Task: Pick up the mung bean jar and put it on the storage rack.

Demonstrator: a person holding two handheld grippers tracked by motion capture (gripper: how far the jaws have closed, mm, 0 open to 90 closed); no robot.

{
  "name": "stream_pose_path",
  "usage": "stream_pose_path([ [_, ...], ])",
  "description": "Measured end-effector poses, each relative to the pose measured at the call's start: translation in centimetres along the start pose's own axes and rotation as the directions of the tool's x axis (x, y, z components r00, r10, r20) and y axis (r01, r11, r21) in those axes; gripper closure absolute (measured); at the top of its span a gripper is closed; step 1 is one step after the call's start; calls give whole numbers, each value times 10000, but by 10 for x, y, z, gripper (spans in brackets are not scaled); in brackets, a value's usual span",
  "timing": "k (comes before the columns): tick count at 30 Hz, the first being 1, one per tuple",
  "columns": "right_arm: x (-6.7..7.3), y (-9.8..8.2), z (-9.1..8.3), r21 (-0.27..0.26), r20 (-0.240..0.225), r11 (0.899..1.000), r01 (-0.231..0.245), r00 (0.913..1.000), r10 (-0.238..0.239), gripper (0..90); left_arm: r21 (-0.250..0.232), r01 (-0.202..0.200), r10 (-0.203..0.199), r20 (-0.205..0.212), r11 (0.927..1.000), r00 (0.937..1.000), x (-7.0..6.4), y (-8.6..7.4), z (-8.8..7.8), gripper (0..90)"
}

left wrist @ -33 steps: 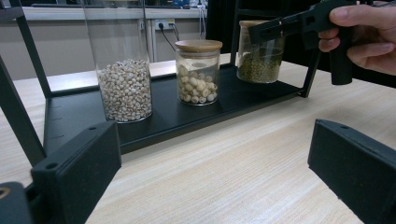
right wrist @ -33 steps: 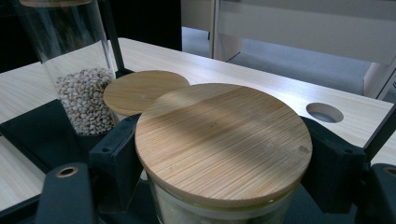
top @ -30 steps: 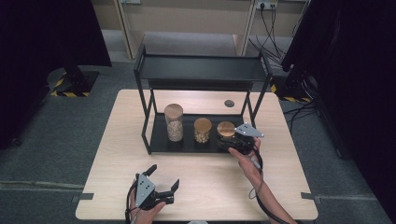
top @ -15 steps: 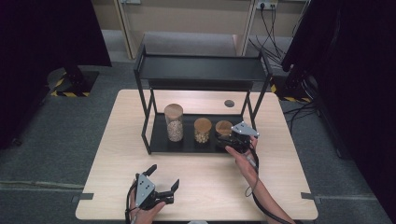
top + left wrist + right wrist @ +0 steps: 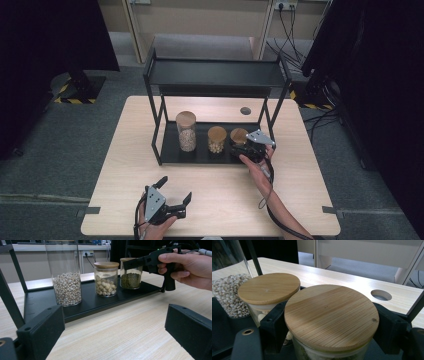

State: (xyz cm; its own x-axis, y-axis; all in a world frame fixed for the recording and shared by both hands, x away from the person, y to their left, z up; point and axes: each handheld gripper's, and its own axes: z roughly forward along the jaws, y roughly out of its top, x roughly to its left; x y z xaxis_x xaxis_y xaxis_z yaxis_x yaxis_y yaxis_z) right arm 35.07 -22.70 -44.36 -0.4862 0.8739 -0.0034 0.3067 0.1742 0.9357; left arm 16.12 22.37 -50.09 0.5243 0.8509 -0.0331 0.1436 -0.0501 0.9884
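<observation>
Overhead light is even and soft. From above, the table [image 5: 220, 195] under my hands reads bright, while the room past my reach falls off to near black on both sides. The shelf [image 5: 215, 75] throws a dim shadow over its lower tray. That view is slightly soft throughout. Past my left gripper [image 5: 112, 335] the jars are sharp; its near jaws are blurred. Between my right gripper's [image 5: 329, 322] jaws the wooden lid [image 5: 331, 315] shows crisp grain with a pale sheen, and the frame edges bow.
</observation>
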Motion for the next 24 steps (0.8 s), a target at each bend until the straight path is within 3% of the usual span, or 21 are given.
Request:
stream_pose_path([
  [9,2,-4,5,181,37,9998,101,9999,-102,239,-22,0,0,-2,10000,10000,0,0,0,20],
  [18,-2,-7,4,105,-104,9998,-184,9998,185,231,-40,10,-10,1,10000,10000,0,0,-1,20],
  [24,-3,-10,-7,-56,-72,9996,-276,9996,276,142,-61,14,-14,10,10000,10000,0,0,-1,20],
])
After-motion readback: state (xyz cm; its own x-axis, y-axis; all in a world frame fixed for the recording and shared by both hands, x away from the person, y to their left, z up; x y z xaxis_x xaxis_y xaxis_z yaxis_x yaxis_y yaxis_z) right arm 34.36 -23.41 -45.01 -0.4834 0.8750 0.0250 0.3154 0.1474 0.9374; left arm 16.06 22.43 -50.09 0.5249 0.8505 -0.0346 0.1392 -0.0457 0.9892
